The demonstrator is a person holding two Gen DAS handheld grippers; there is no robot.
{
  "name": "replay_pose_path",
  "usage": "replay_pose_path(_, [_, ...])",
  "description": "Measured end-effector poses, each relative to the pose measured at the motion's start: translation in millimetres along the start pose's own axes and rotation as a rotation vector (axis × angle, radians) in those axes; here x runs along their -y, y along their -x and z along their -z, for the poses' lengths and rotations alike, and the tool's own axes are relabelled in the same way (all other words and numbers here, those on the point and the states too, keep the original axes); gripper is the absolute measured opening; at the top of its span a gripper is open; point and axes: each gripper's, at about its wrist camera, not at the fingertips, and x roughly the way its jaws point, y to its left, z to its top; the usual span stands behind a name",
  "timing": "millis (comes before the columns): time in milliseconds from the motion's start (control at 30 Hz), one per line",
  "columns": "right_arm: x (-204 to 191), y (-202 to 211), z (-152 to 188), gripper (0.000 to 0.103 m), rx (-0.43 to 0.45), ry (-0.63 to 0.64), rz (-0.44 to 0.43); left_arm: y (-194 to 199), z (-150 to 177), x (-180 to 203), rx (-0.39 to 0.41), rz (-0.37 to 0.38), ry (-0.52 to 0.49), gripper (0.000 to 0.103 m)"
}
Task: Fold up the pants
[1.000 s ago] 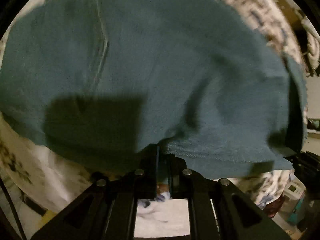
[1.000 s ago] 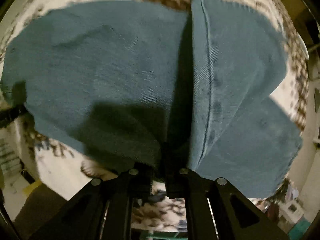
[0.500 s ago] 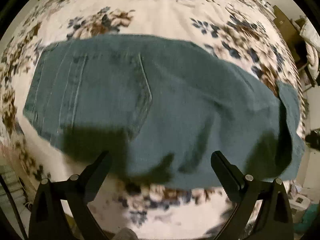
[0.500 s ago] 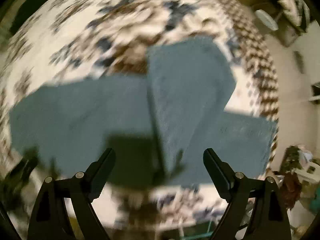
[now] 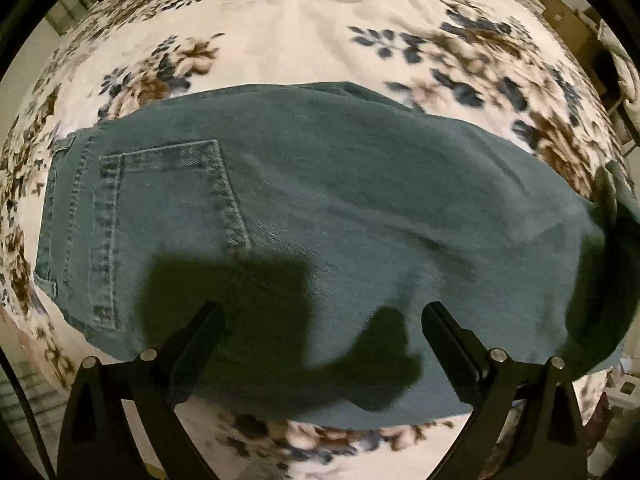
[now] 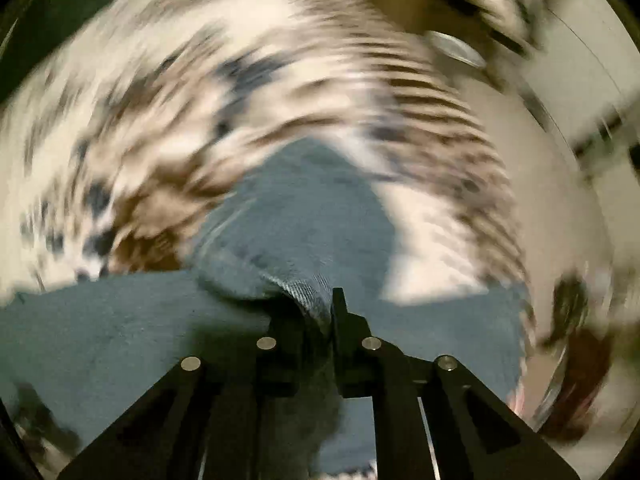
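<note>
No real containers here, just a back pocket (image 5: 168, 196) stitched onto the teal pants (image 5: 360, 220), lying flat, contents impossible to tell. Pants spread out on the bed, on a floral bedspread (image 5: 280, 32) with cream ground and blue and brown flowers, waistband end toward the left of the left wrist view, fabric doubled over along the top edge. Left gripper (image 5: 320, 312) hanging over the near edge of the pants with jaws spread wide, nothing between them, casting a blocky shadow on the denim. Right gripper (image 6: 320, 308) with jaws pinched tight on a bunched fold of the pants, a ridge of fabric humping up right at the tips. Right wrist view smeared badly by motion blur, so the bedspread pattern reads as streaks and the pants edges are soft. Right end of the pants in the left view curls up and gets cut off by the lens rim; lower part of the fabric in the right view hidden behind the gripper frame. Room is dim and warm-lit: some brown furniture at the upper right of the left view, cluttered stuff at the lower right corner, too small to name. A pale round thing (image 6: 456, 50) at the top right of the right view, too blurred to identify.
</note>
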Motion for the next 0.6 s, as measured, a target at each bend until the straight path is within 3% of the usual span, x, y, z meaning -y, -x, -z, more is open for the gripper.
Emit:
replay_pose_path(100, [101.1, 13.3, 29.9, 0.011, -0.032, -0.304, -0.056, 5.0, 6.1, -0.6, -0.017, 0.028, 0.002, 0.101])
replay_pose_path(167, [157.8, -8.0, 56.4, 0.011, -0.108, -0.469, -0.142, 2.2, 8.2, 12.7, -0.033, 0.028, 0.006, 0.101])
replay_pose_path(200, [182.2, -26.6, 75.0, 0.013, -0.145, -0.559, -0.235, 0.0, 11.2, 17.5, -0.042, 0.027, 0.004, 0.101])
replay_pose_path(267, [209.9, -59.7, 99.5, 0.018, -0.207, -0.651, -0.364, -5.8, 17.2, 27.6, -0.059, 0.021, -0.006, 0.101])
replay_pose_path(333, [227.4, -85.1, 121.5, 0.02, -0.266, -0.732, -0.408, -11.0, 22.8, 36.6, -0.073, 0.018, -0.015, 0.101])
replay_pose_path(500, [257.3, -104.6, 150.9, 0.021, -0.186, -0.964, -0.593, -16.1, 33.8, 56.7, -0.092, 0.013, -0.047, 0.101])
replay_pose_path(600, [255.0, -114.3, 150.9, 0.021, -0.185, -0.974, -0.59, -13.7, 43.4, 63.0, -0.087, 0.006, -0.06, 0.101])
